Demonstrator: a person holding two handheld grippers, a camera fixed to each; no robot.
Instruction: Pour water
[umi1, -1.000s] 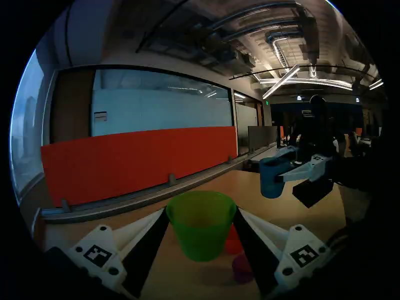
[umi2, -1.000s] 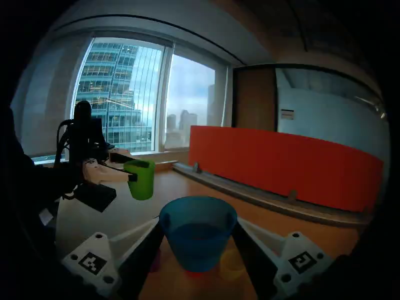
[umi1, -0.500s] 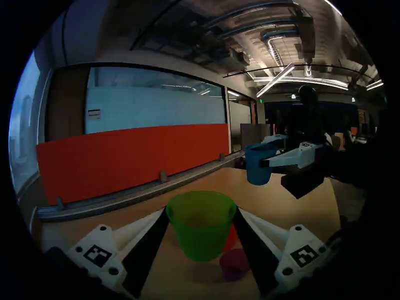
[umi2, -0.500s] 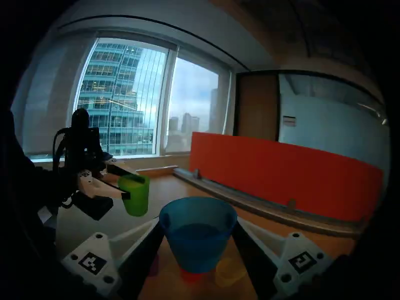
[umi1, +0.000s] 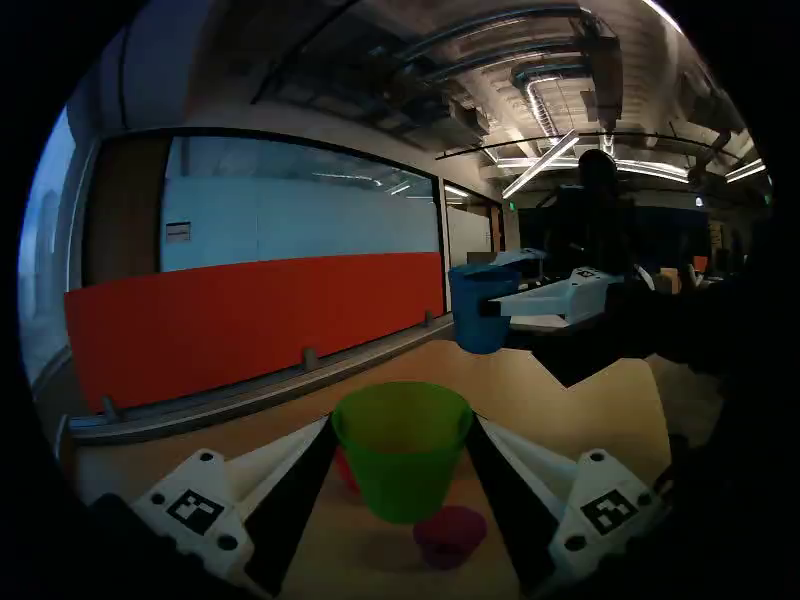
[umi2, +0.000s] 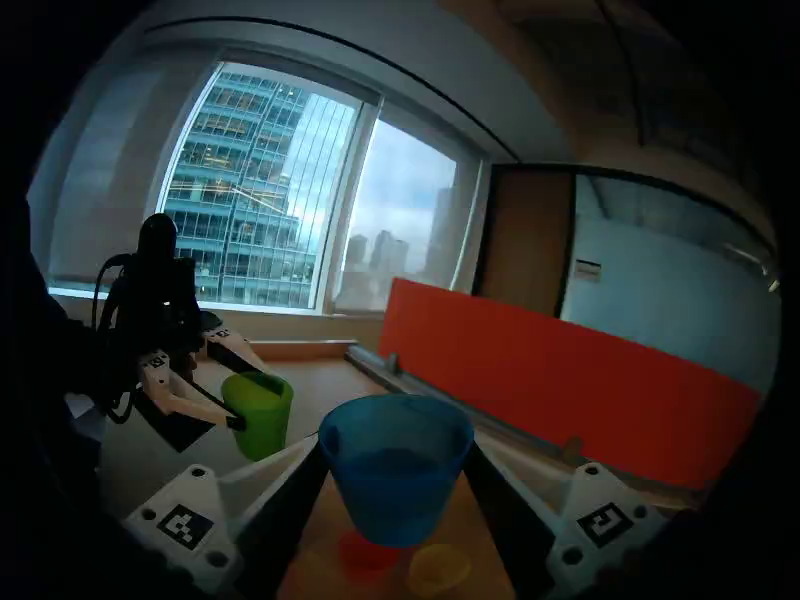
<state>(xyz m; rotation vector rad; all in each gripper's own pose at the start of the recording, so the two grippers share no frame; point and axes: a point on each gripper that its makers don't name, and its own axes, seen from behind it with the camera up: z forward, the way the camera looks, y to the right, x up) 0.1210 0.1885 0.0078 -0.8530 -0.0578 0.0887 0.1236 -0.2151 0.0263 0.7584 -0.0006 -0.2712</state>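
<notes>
My right gripper (umi2: 397, 455) clamped the upright blue cup (umi2: 397, 475), above and right of the green cup (umi1: 402, 470) my left gripper (umi1: 402, 440) clamped.

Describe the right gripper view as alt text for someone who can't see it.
The right hand-held gripper grips a blue cup holding water, above a red cup and a yellow cup on a table. At left, the left hand-held gripper holds a green cup before a city window.
</notes>
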